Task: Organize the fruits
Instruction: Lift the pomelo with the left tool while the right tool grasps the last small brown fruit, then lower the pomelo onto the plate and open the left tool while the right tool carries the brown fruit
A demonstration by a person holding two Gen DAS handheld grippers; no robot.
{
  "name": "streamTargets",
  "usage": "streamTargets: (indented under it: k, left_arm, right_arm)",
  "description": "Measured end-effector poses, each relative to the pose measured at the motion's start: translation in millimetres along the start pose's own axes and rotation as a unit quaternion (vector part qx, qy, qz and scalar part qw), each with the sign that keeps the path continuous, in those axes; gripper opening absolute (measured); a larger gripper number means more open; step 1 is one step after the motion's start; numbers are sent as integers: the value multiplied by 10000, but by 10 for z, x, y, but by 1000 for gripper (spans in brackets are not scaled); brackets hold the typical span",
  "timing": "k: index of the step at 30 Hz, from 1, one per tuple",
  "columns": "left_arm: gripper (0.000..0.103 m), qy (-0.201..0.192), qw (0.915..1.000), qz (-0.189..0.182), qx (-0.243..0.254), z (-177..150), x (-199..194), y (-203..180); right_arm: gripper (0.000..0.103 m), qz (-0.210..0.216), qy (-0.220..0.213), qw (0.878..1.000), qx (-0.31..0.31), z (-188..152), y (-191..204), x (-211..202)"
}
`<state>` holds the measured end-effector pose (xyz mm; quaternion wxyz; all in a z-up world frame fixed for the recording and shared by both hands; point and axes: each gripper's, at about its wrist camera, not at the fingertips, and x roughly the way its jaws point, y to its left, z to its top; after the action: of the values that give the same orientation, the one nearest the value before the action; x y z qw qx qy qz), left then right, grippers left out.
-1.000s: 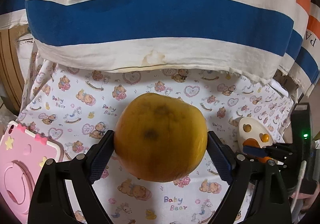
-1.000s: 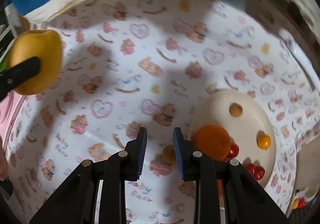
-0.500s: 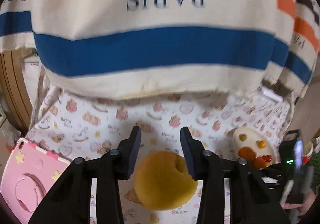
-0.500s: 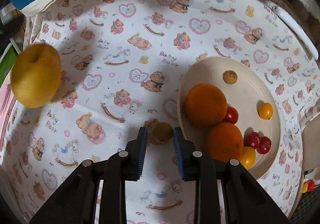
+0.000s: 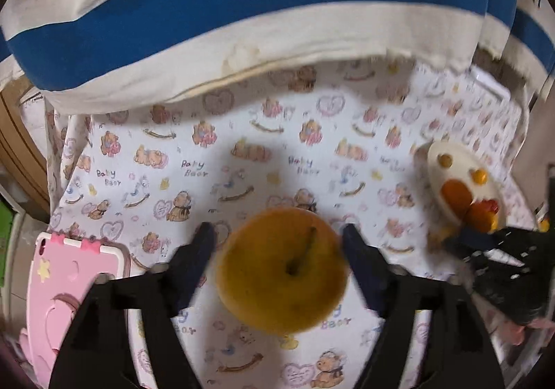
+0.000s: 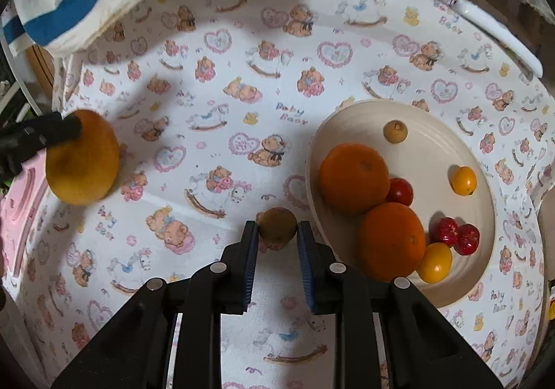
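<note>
1. Plainly, the left gripper (image 5: 277, 233) stands over the yellow pear (image 5: 281, 272), its jaws opening; the fruit sits between them, stem up, with a visible gap on either side, so the pads do not press on it; the view is blurred.
2. Beneath those jaws the pear rests on the bear-print cloth (image 5: 242, 153); beyond the jaw tips hangs a person's striped top (image 5: 242, 7) in white and blue; outside the left jaw lies a pink tray (image 5: 66, 285).
3. Meanwhile the right gripper (image 6: 277, 231) has its jaws drawn close on the small brown fruit (image 6: 277, 225), which sits right at the tips between the blue pads (image 6: 251, 260); both pads meet its sides, and it lies on the cloth just outside the plate's rim.
4. Just beyond the right jaw, toward its outer side, stands the cream plate (image 6: 433, 146); on it lie two oranges (image 6: 353, 177), touching each other, with a red tomato (image 6: 400, 191) tucked behind them.
5. Farther out from that jaw, on the same plate, two more red tomatoes (image 6: 456, 238) sit side by side, a yellow tomato (image 6: 435, 262) leans on the nearer orange, another yellow tomato (image 6: 464, 180) lies alone, and a small brown fruit on the plate (image 6: 395, 131) lies near the far rim.
6. Well off to the outer side of the right gripper's left jaw, the pear shows again in the right wrist view, with a black finger of the left gripper beside it.
</note>
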<state>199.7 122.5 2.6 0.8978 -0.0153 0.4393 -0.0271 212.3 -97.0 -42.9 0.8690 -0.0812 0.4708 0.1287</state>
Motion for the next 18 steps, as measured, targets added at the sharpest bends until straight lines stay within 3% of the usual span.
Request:
streamTargets:
  k: [2,12,18]
  left_arm:
    - [93,49,9999,55,91,-22,39,-37]
    - [94,412,9991,111,-12,-62,348,-9]
    - [89,388,9992,95,-46,-92,374,-28]
  right_arm:
    - [24,29,-206,9998,-39,-27,-2,-93]
    - [24,420,-1153,9924,8,-146,-109,-534]
    - [24,439,-1636,9855,6,-211,-233,-675]
